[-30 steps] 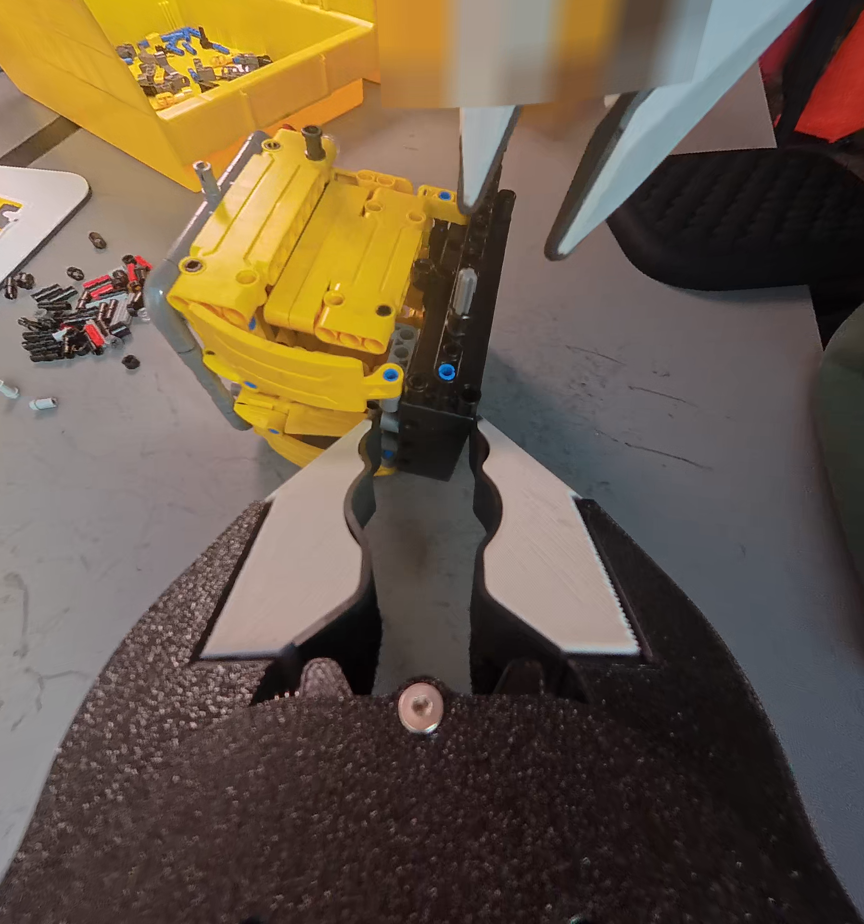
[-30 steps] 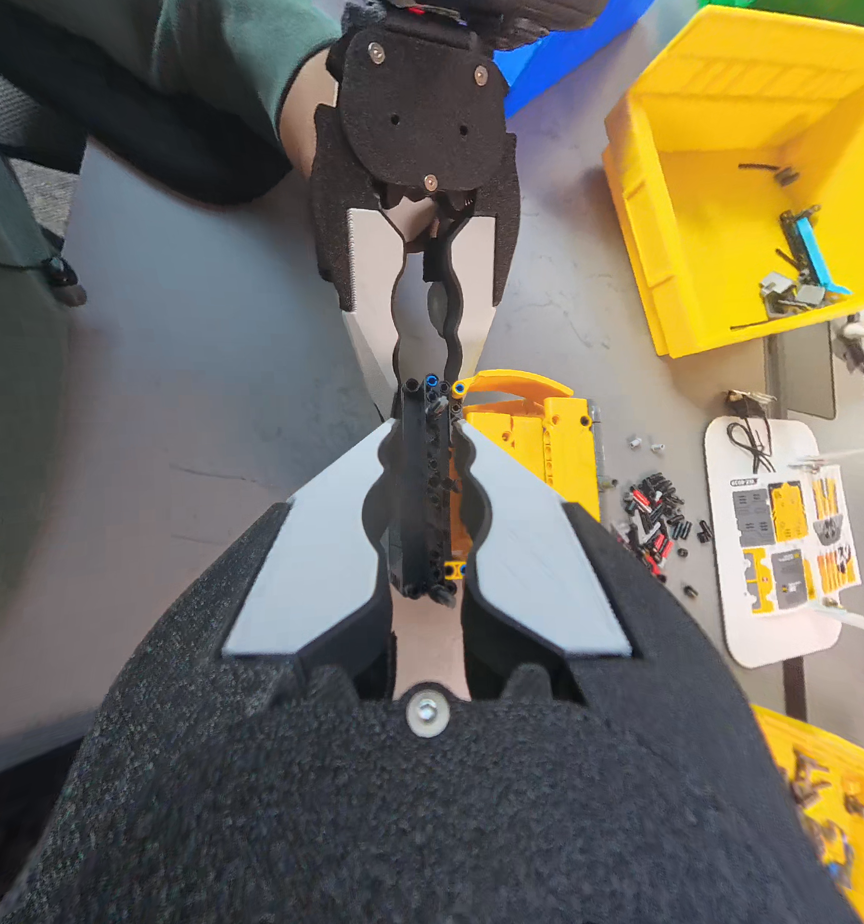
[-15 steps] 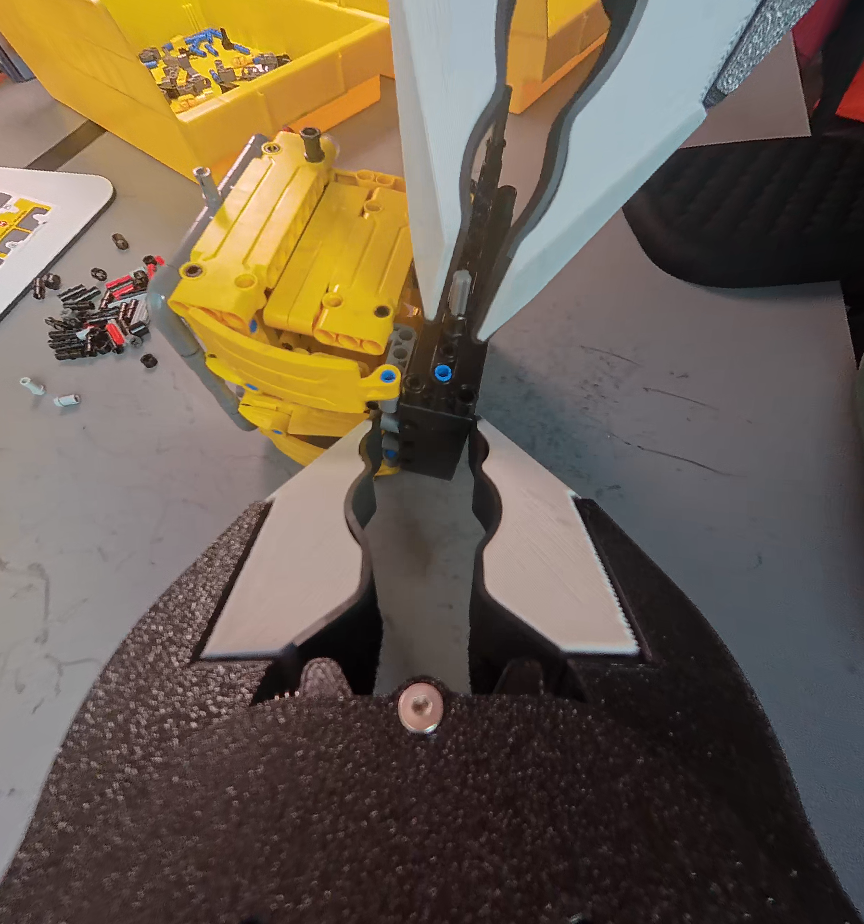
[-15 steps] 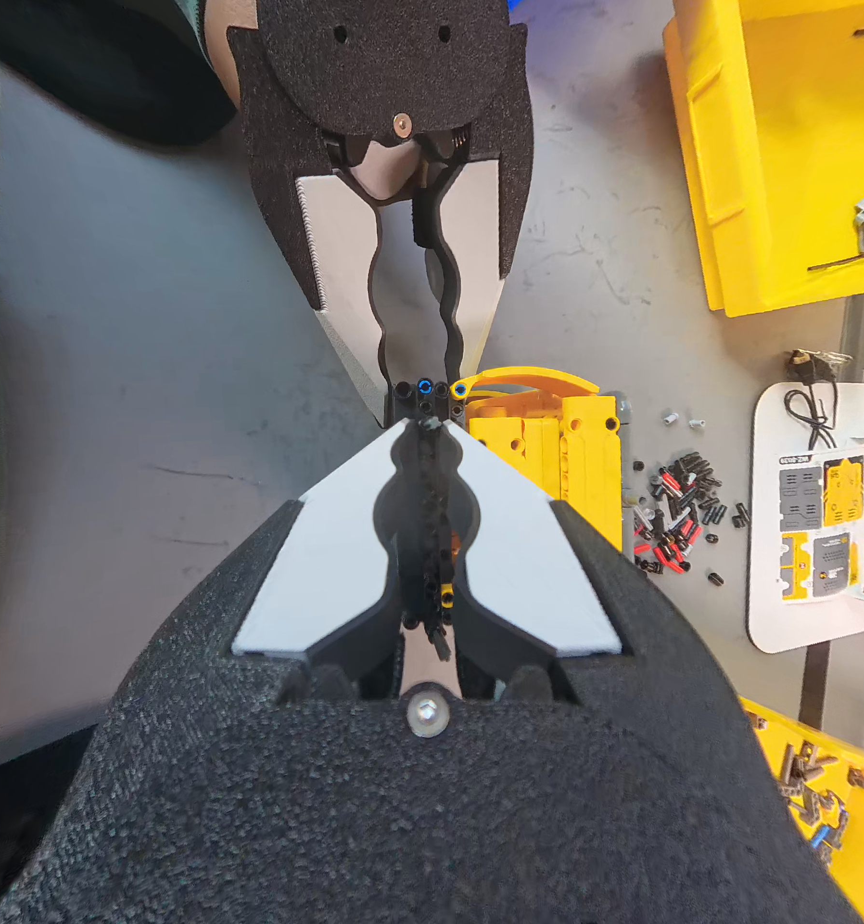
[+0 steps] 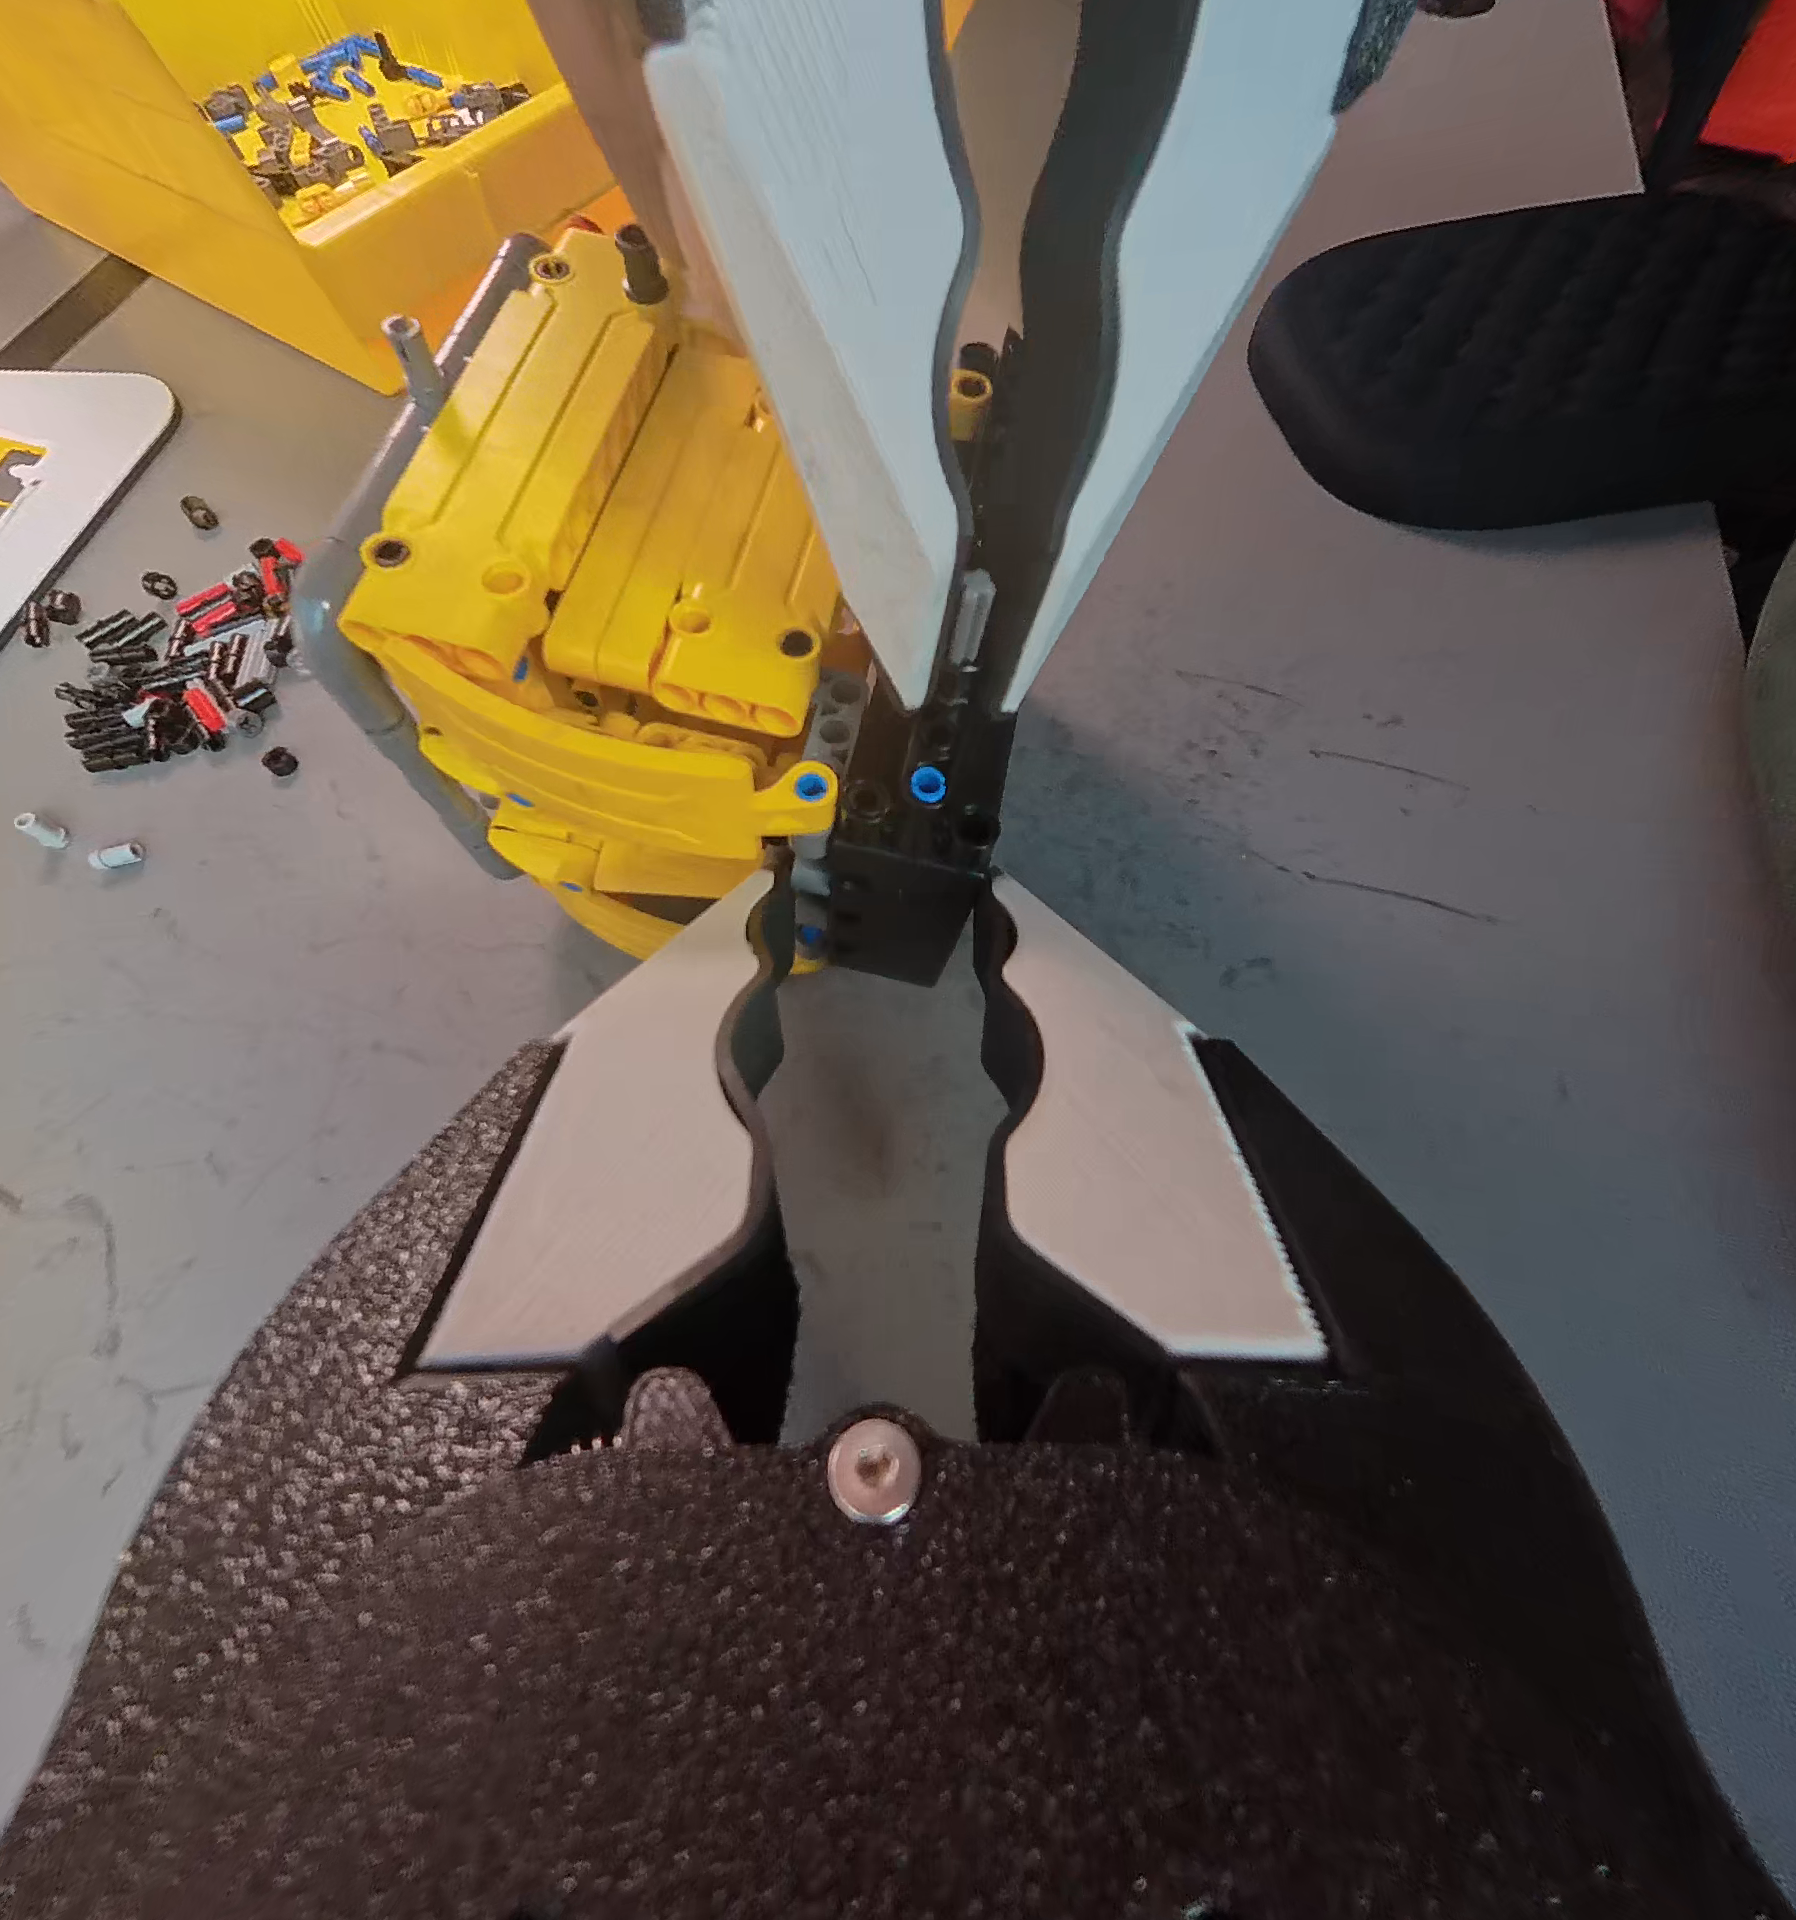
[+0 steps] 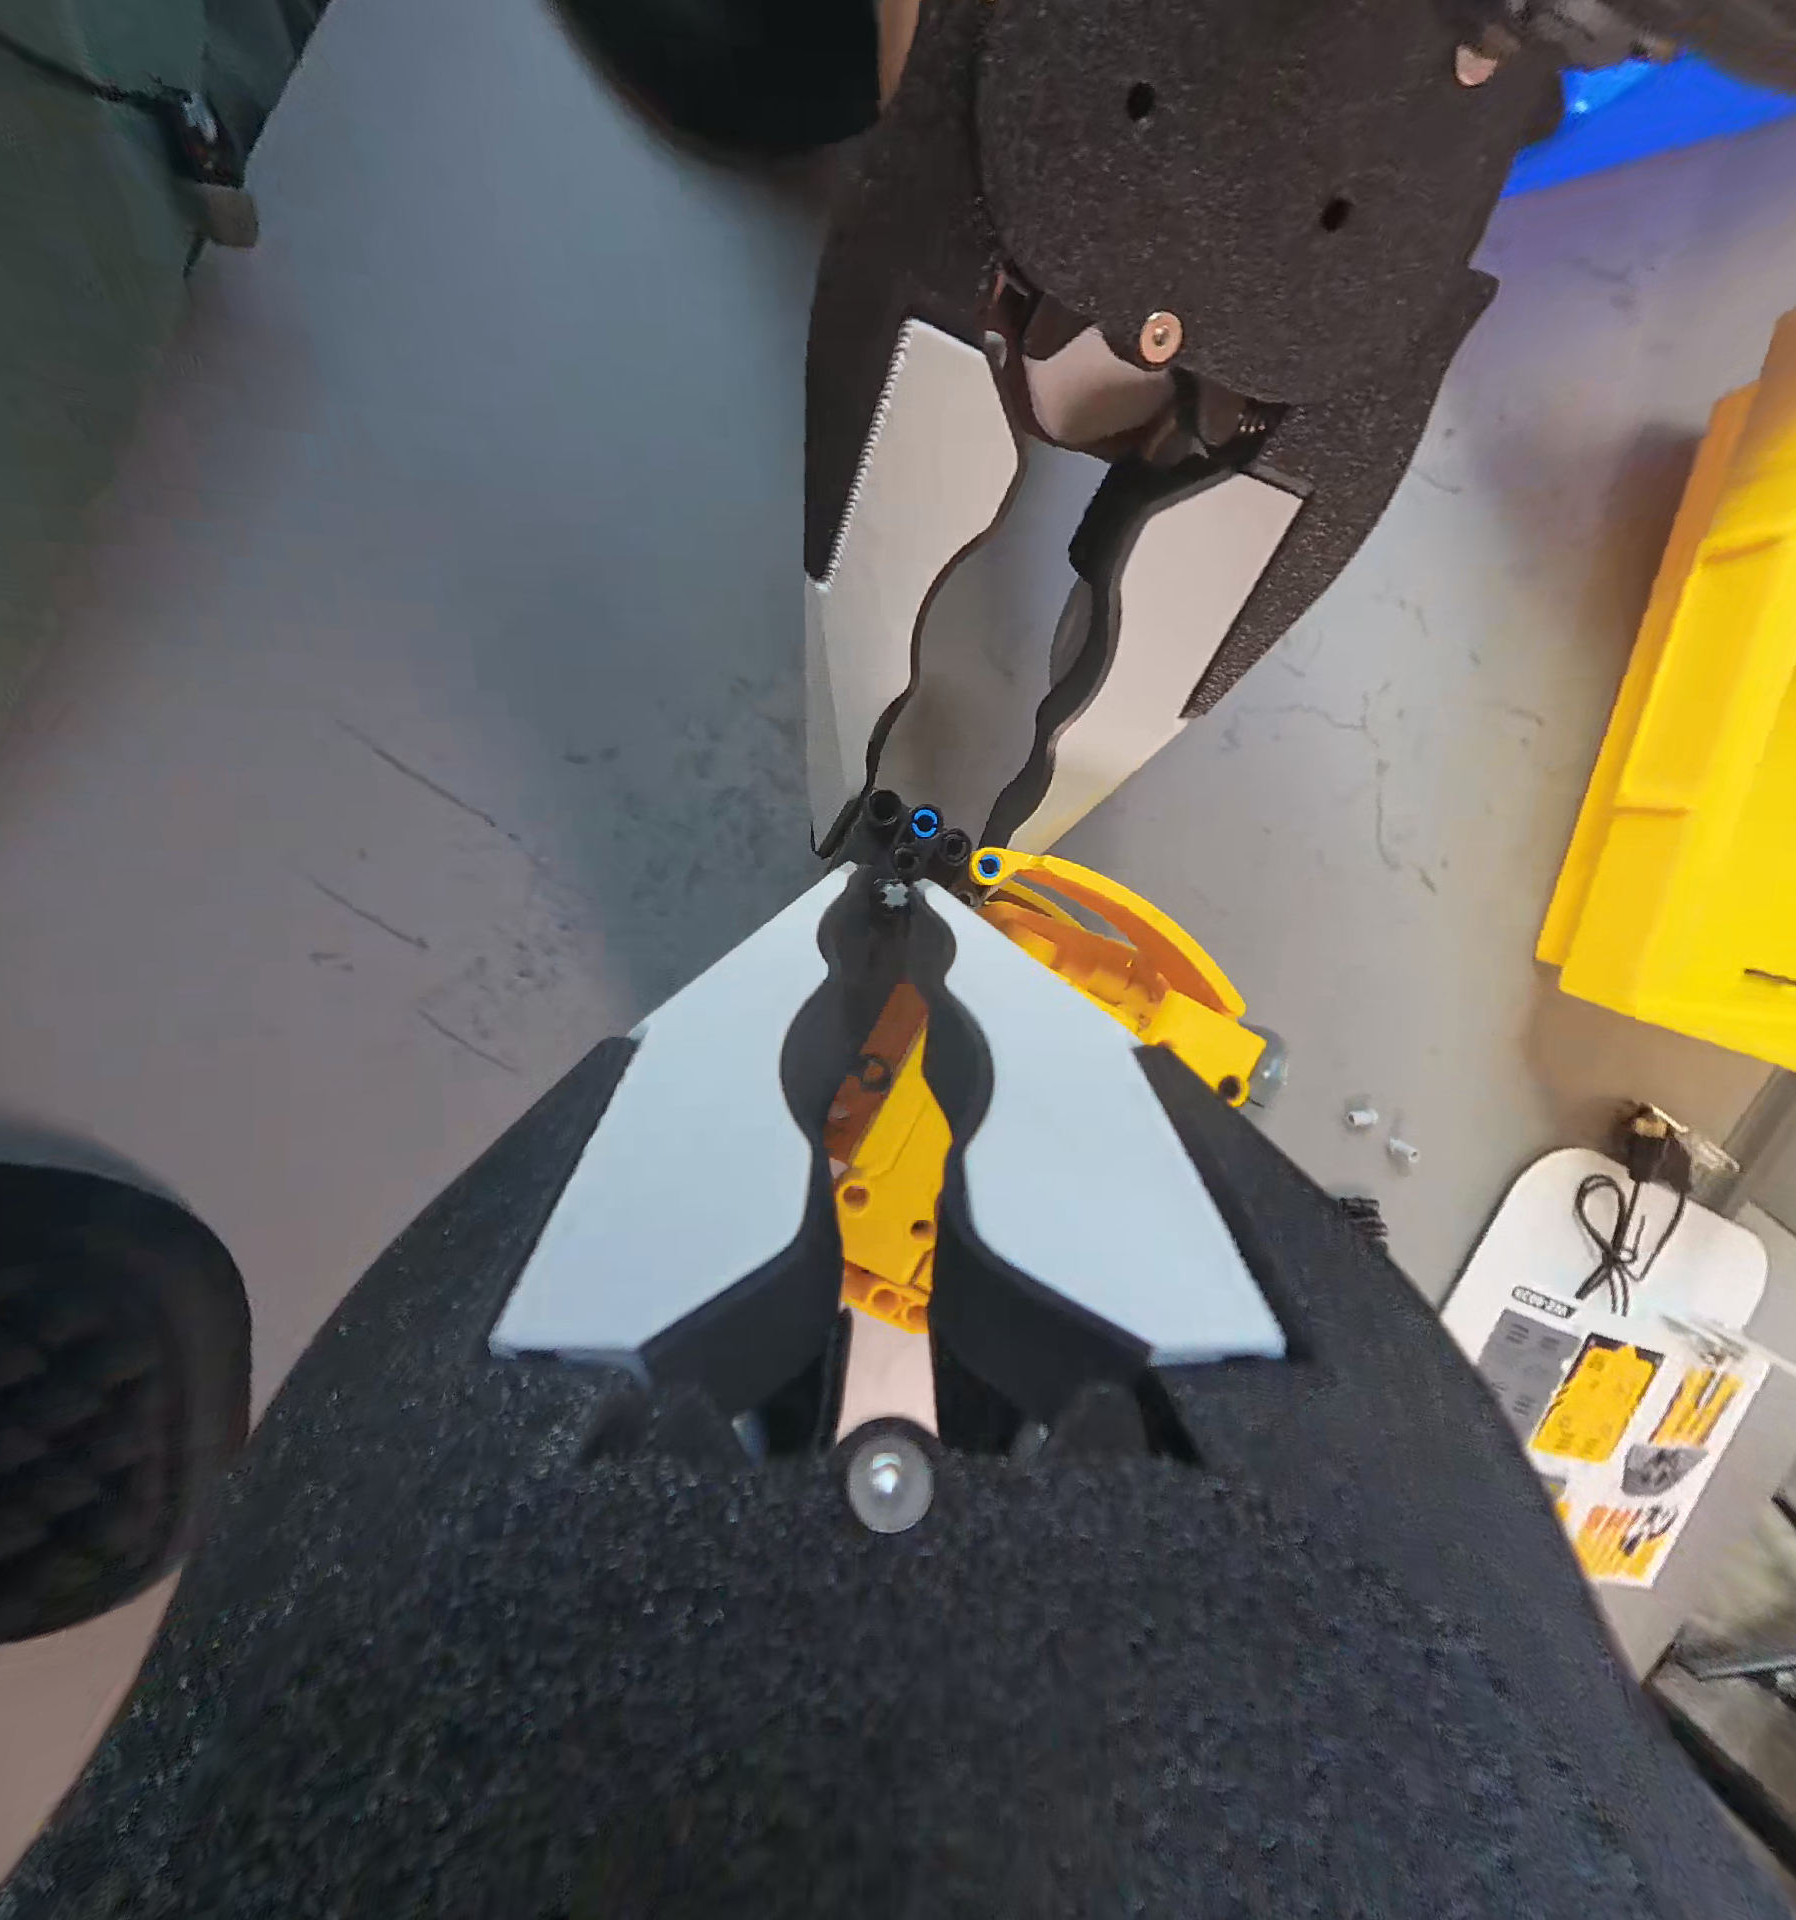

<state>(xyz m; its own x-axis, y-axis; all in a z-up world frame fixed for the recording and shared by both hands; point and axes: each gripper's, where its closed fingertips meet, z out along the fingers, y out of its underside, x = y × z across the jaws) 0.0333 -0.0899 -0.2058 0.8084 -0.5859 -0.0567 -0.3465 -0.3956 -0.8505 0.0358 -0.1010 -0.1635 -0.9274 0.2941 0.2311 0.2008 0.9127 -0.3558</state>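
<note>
A yellow and black brick model (image 5: 582, 582) stands on the grey table (image 5: 1341, 1039). My left gripper (image 5: 878, 909) is shut on the near end of the model's black block (image 5: 904, 894). My right gripper (image 6: 894, 894) comes down from above, shut around the top of the black beam, with a grey axle (image 5: 972, 613) between its fingertips. In the right wrist view the model's yellow panel (image 6: 1112, 935) shows to the right of the fingers. There the left gripper (image 6: 925, 826) holds the far end. The beam's middle is hidden by the fingers.
A yellow bin (image 5: 146, 156) with small parts stands at the back left. A pile of black and red pins (image 5: 167, 665) and a white board with an instruction sheet (image 5: 11, 468) lie at the left. A black cushion (image 5: 1559, 353) lies at the right. Another yellow bin (image 6: 1725, 727) is nearby. My right fingertips sit around 5 cm from my left ones.
My right gripper has come down along the black beam and its fingers have closed in around it. Its view has tilted. My left gripper has kept its grip and place.
</note>
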